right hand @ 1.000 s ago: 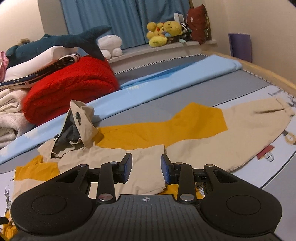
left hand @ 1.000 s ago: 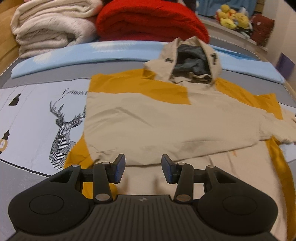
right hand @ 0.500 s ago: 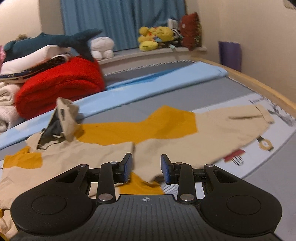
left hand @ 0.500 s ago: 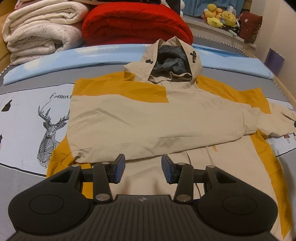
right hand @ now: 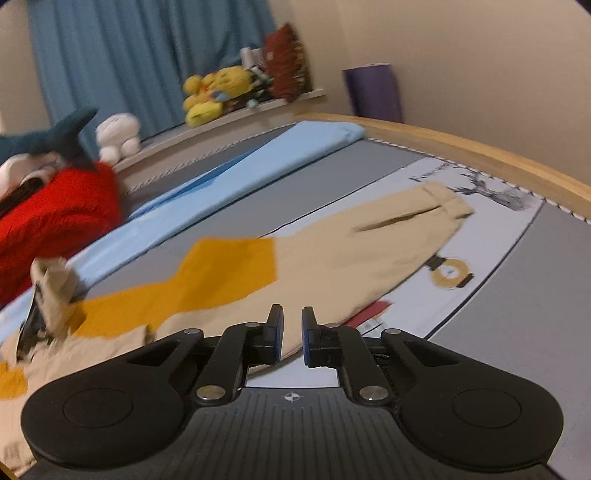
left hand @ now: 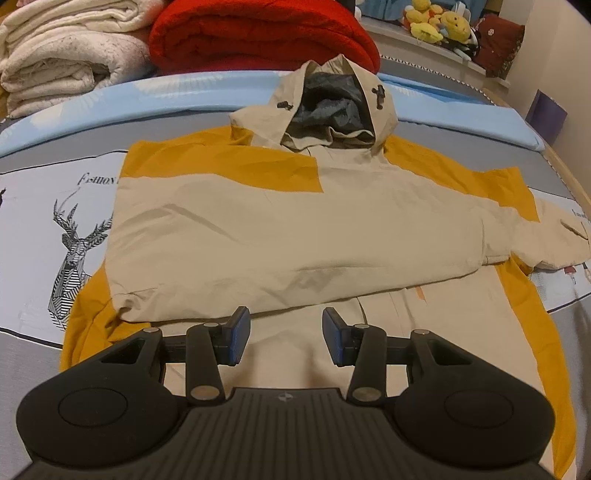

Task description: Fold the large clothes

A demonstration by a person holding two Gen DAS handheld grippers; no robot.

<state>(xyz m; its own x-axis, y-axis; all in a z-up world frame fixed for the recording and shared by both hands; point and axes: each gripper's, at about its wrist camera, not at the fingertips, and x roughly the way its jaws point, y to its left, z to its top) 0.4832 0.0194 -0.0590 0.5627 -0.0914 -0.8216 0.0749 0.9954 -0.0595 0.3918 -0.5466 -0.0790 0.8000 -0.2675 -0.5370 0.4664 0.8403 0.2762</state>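
Over the jacket's [left hand: 280,236] hem, left gripper [left hand: 286,341] jaws gape empty; right gripper [right hand: 292,338] jaws closing, empty.

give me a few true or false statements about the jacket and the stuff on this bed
1. The hooded jacket is beige and mustard yellow. True.
2. Its hood points toward the red blanket. True.
3. The left gripper clamps a sleeve. False: it hangs open over the hem, holding nothing.
4. The outstretched sleeve lies on a bare wooden floor. False: it lies on the printed bedsheet.
5. Yellow plush toys sit on the ledge by the blue curtain. True.
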